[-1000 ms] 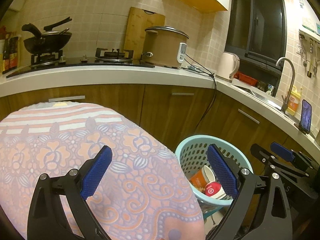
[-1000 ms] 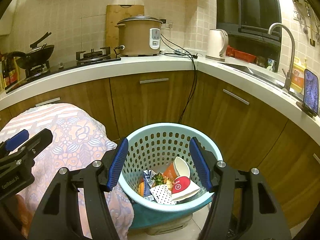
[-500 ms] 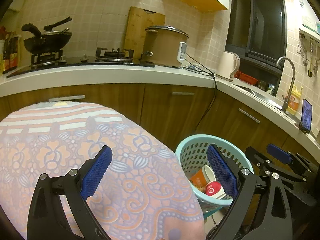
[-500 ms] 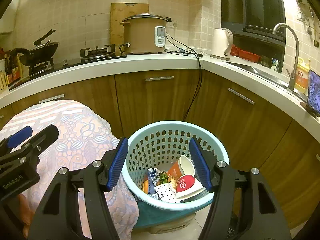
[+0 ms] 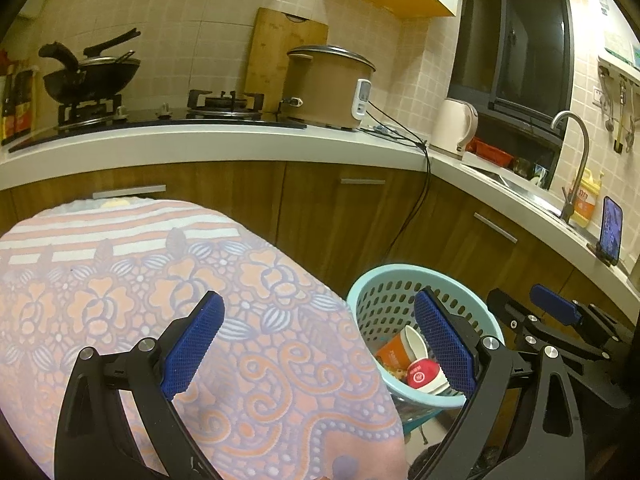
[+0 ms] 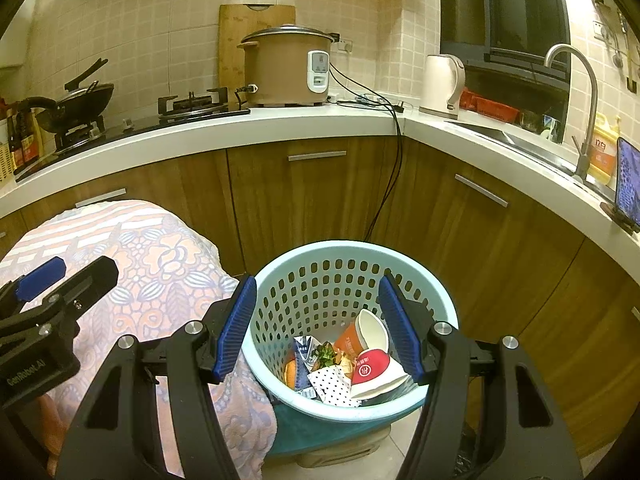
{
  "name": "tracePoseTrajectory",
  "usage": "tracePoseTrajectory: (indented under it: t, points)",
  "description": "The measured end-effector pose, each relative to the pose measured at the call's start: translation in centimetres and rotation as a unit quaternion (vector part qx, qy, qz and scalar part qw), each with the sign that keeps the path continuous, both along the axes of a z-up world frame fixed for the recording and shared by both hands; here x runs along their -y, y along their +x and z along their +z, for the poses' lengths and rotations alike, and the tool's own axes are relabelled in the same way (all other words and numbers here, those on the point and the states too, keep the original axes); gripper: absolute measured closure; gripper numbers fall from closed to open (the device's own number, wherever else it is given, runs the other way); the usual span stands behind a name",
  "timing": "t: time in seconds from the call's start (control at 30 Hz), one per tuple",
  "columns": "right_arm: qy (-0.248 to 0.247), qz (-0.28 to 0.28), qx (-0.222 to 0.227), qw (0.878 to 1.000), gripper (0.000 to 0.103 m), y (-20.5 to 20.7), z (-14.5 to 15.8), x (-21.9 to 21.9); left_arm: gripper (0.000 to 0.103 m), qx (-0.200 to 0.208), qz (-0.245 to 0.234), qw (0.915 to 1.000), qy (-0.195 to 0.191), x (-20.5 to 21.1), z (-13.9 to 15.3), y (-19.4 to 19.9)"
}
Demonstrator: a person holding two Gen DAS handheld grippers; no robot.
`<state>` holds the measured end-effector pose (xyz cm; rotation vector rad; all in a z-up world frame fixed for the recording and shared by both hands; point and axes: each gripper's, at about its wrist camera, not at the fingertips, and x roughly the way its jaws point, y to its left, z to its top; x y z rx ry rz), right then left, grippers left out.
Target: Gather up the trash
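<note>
Since a second ago, my right hand-held gripper [image 6: 316, 322] has shifted slightly: the light-blue perforated plastic basket [image 6: 440, 300] now sits a little lower and further right between its blue pads. Both sets of jaws stand apart, gripping nothing. I see my left hand-held gripper [image 5: 316, 344] hovering over the pink floral-patterned cloth [image 5: 200, 280] beside the basket, unchanged. Crumpled paper cups and wrappers [image 6: 360, 360] lie inside the basket.
</note>
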<state>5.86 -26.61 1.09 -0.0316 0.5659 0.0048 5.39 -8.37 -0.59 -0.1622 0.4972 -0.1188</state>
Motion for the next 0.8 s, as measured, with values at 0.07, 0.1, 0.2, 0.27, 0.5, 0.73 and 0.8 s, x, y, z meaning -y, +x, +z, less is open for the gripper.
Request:
tracePoseTrajectory:
  t: [0.07,0.1,0.2,0.27,0.5,0.73,0.8]
  points:
    - [0.000,0.001,0.000,1.000,0.043,0.03,0.01,-0.08,0.010,-0.002,-0.002,1.0000,-0.001,-0.02,-0.08,0.07]
    - [-0.001,0.002,0.000,1.000,0.043,0.00,0.02,-0.16,0.010,-0.002,-0.002,1.0000,0.000,0.03,-0.08,0.08]
    - [-0.002,0.003,0.000,1.000,0.043,-0.07,0.05,-0.28,0.010,-0.001,-0.001,1.0000,0.004,0.18,-0.05,0.03]
    - [-0.001,0.003,0.001,1.000,0.043,-0.12,0.13,-0.18,0.010,0.000,0.003,1.0000,0.006,0.23,-0.09,0.03]
    - [0.000,0.002,0.004,1.000,0.043,-0.29,0.38,-0.16,0.010,0.004,0.006,0.9999,0.013,0.23,-0.07,0.00]
    - [0.001,0.004,0.007,1.000,0.043,-0.46,0.67,-0.39,0.010,0.003,0.008,0.9999,0.011,0.23,-0.06,-0.01]
    - [0.000,0.005,0.008,1.000,0.043,-0.46,0.69,-0.48,0.010,0.003,0.007,0.9999,0.011,0.18,-0.05,0.00]
